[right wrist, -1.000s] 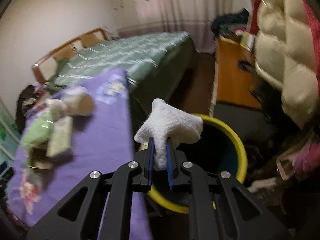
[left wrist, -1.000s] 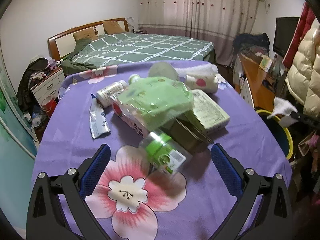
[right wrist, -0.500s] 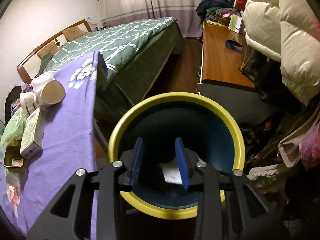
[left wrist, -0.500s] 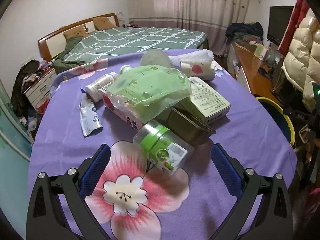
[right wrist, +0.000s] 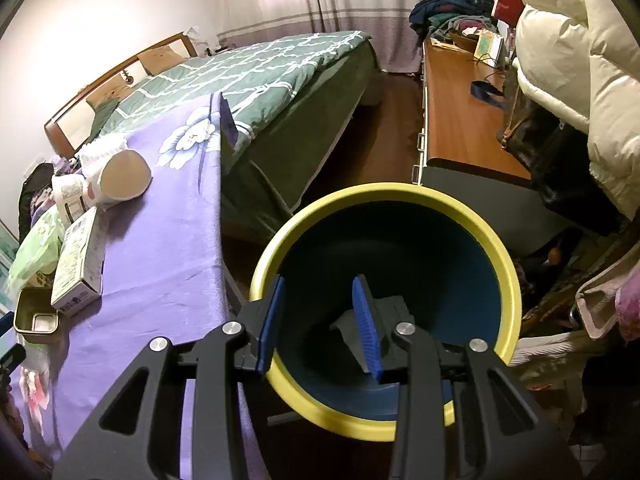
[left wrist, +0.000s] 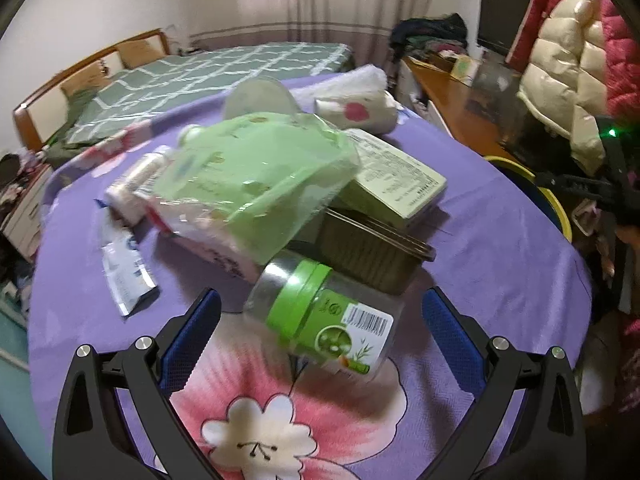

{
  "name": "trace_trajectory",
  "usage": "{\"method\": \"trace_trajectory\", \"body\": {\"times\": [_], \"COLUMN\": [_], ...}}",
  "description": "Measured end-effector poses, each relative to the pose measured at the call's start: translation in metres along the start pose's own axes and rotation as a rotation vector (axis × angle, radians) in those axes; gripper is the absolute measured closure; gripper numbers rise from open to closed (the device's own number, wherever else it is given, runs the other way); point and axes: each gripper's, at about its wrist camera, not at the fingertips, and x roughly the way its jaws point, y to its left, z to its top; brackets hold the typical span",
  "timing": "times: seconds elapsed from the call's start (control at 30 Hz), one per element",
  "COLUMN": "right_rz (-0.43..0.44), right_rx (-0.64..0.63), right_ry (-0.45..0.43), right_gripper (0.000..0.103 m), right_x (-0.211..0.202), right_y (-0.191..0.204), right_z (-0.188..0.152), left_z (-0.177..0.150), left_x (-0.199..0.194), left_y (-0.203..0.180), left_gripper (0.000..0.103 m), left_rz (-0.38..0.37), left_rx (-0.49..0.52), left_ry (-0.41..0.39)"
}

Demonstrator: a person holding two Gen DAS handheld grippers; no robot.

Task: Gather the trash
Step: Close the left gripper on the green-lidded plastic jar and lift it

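Releasing done: right gripper [right wrist: 318, 324] jaws part-open, empty, over bin [right wrist: 460, 216] | tissue [right wrist: 352, 322] now inside | left gripper [left wrist: 320, 332] wide, closing in on jar [left wrist: 320, 312] | next item.

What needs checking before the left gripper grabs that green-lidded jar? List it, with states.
1. Left gripper open wide enough: ok.
2. Green-lidded jar between the pads: ok, lying on its side, untouched.
3. Jar free of clutter: not ok, the brown tin and green bag crowd its far end.
4. Right gripper empty: ok, open over the bin.
5. Bin has room: ok, one item at the bottom.
6. Tablecloth flat: ok.
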Motion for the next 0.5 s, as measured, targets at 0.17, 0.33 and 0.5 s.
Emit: {"method": "trace_trajectory", "body": {"times": [0.17,0.33,0.5], "right_rz": [0.0,0.012,0.027], "right_rx": [0.001,0.009,0.01], "right_ry": [-0.002,0.0,0.0], "right_gripper": [0.069,0.069,0.069], "right_x": [-0.001,-0.002,-0.004], "right_y": [0.001,-0.001,-0.003], "right_z": [0.0,-0.002,-0.004], "left_z": [-0.002,-0.004,-0.011], "left_x": [0.005,0.001,-0.006], "left_y": [-0.005,-0.009,-0.013], "left_gripper": [0.005,0.022,0.022], "left_rz": [-0.028,0.015,0.021], "left_rx": [0.024,0.034,0.032], "left_ry": [0.008,0.009,0.02]}}
